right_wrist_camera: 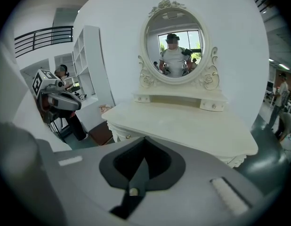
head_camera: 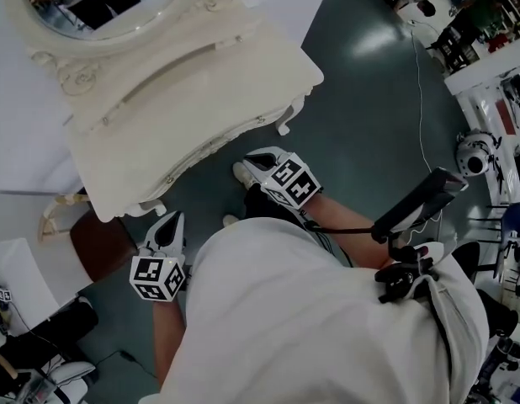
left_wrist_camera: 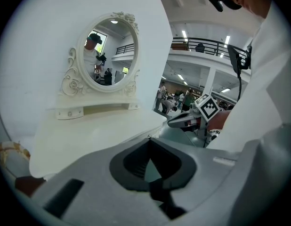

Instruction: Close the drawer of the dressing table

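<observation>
Dressing table [head_camera: 201, 99], cream with carved trim, is shown against a white wall on a dark grey-green floor [head_camera: 369, 99], directly ahead of the person. An oval mirror [right_wrist_camera: 173, 46] is carried on a low shelf at its back. The drawer is located under the tabletop at the front edge. Its face, marked by a small knob [right_wrist_camera: 128, 136], is seen flush with the frame, with no gap visible. A brown seat [head_camera: 100, 247] is partly tucked beside the table's left end.

The left gripper [head_camera: 173, 219] is held just short of the table's front, with its jaws pressed together on nothing. The right gripper [head_camera: 253, 160] is held near the front right corner, clear of the table. Its jaws are likewise pressed together and empty.
</observation>
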Motion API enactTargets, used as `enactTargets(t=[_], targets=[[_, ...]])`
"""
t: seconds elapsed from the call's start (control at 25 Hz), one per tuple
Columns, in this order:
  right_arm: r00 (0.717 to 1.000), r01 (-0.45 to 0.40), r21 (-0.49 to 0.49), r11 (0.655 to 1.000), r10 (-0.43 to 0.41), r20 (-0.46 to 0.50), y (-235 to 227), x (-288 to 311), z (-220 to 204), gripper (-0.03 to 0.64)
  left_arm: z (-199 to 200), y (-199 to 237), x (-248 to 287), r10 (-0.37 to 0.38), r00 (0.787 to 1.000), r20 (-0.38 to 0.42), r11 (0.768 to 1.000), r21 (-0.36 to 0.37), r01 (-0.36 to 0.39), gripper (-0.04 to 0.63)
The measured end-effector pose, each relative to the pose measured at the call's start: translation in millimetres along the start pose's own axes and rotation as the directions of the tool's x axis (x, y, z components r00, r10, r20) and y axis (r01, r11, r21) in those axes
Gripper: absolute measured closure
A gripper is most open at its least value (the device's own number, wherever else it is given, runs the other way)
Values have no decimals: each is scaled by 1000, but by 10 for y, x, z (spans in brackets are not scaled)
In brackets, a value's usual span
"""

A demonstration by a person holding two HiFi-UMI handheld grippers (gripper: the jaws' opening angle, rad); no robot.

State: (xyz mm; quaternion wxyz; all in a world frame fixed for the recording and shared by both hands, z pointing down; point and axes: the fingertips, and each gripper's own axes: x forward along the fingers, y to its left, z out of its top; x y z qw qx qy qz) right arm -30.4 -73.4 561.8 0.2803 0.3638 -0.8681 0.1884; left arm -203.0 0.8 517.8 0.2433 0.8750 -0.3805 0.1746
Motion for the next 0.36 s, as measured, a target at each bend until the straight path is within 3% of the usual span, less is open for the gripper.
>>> enactTargets(t=[0.36], targets=[[1000, 16, 23, 1000, -15, -7, -243, -68, -89, 617, 96, -63, 197, -11, 1000, -20, 1000, 18, 12, 597]])
